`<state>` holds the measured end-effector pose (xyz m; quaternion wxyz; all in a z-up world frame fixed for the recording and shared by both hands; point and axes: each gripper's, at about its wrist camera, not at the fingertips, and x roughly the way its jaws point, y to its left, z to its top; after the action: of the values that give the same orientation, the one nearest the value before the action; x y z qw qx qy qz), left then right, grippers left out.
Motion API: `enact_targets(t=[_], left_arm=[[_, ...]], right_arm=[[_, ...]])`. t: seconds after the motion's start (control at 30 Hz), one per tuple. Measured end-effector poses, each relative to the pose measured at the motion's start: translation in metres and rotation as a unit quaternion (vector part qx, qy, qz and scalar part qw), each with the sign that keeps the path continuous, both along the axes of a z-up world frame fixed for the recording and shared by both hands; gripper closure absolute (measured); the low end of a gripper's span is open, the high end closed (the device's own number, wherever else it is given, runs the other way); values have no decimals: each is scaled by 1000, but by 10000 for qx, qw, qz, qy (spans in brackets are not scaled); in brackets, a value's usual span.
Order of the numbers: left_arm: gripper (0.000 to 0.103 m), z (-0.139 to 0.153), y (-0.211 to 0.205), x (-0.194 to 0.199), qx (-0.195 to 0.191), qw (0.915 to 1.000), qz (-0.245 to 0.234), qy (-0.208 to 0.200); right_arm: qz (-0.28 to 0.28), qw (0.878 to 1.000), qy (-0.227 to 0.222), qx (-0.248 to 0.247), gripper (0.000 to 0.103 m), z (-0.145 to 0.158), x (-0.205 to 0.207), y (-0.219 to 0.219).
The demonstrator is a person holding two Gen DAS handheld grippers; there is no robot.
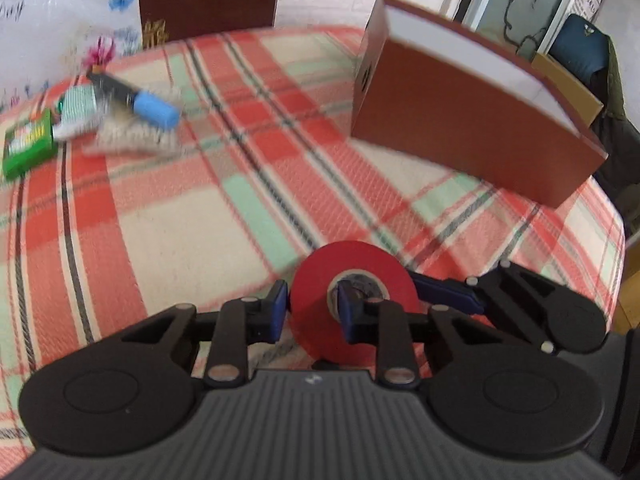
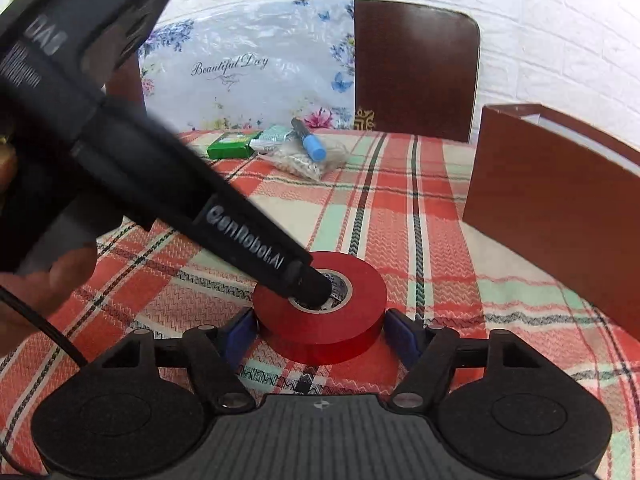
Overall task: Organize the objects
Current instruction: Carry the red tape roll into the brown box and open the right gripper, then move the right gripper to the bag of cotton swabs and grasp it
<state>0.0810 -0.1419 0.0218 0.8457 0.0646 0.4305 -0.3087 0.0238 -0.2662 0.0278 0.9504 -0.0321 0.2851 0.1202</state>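
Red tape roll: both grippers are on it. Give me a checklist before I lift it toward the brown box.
1. Left gripper grips the red tape roll, one finger in the core: ok.
2. Right gripper off the roll: cannot tell; pads flank its sides.
3. Roll flat on the tablecloth: ok.
4. Brown box open on top: ok.
5. Way to the box free: ok.

White brick wall point(image 2: 540, 32), dark wooden chair back point(image 2: 416, 68), plaid tablecloth point(image 1: 180, 216)

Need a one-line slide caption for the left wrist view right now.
Left claw pinches the wall of the red tape roll on the plaid cloth, brown box beyond.
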Motion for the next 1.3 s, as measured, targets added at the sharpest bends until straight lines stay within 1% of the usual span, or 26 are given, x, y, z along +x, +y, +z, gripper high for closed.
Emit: enact_targets(t=[0.03,0.1,0.17,0.27,0.33,0.4,0.47,0.6,0.67,0.7,0.73,0.77,0.8,0.83,0.9,1.07,1.2,1.3], left_arm=[[75,9,-4,0,-41,9999,-54,-116],[75,29,-20,0,-125,9990,-201,-381],[75,50,-42,-2,-201,9968,-390,-667],[74,77,-82,-3,-316,9914,-723,-1042],[74,86,-113,0,-355,9874,-906,-1245],[74,89,-141,5,-385,9843,-1040,-1371],[74,88,-163,13,-402,9838,-1055,-1395],[74,79,-190,39,-344,9883,-865,-1211],[73,74,-193,45,-276,9892,-752,-1224],[70,70,-198,49,-181,9892,-662,-1299],[62,66,-201,51,-20,9893,-554,-1353],[62,63,-202,53,107,9897,-468,-1347],[62,60,-201,54,132,9909,-422,-1270],[60,59,-198,54,62,9921,-412,-1182],[59,61,-191,51,-46,9926,-412,-1144],[59,71,-182,28,65,9892,-384,-1415],[57,79,-165,13,6,9882,-280,-1506],[57,81,-148,3,75,9878,-102,-1555]], right_arm=[[-44,9999,-77,57,35,3,-1,-2],[-180,9991,-367,115,35,12,-5,-11],[-401,9961,-781,-12,34,25,-9,-21],[-819,9878,-1315,-181,34,47,-13,-45],[-1113,9816,-1535,-205,34,61,-12,-68],[-1387,9763,-1650,-177,34,71,-8,-94],[-1643,9722,-1663,-152,34,78,-1,-117],[-1813,9729,-1435,25,34,79,25,-155],[-1829,9744,-1298,122,34,74,41,-167],[-1858,9742,-1276,150,35,70,47,-171],[-1907,9730,-1291,128,35,67,54,-174],[-1986,9714,-1296,89,30,63,59,-177],[-2043,9703,-1289,122,27,62,61,-179],[-2065,9695,-1304,223,28,61,61,-182],[-2090,9681,-1354,260,29,60,55,-181],[-2149,9637,-1557,307,29,61,33,-172],[-2177,9612,-1680,215,29,64,9,-158],[-2194,9605,-1682,321,29,65,-3,-147]])
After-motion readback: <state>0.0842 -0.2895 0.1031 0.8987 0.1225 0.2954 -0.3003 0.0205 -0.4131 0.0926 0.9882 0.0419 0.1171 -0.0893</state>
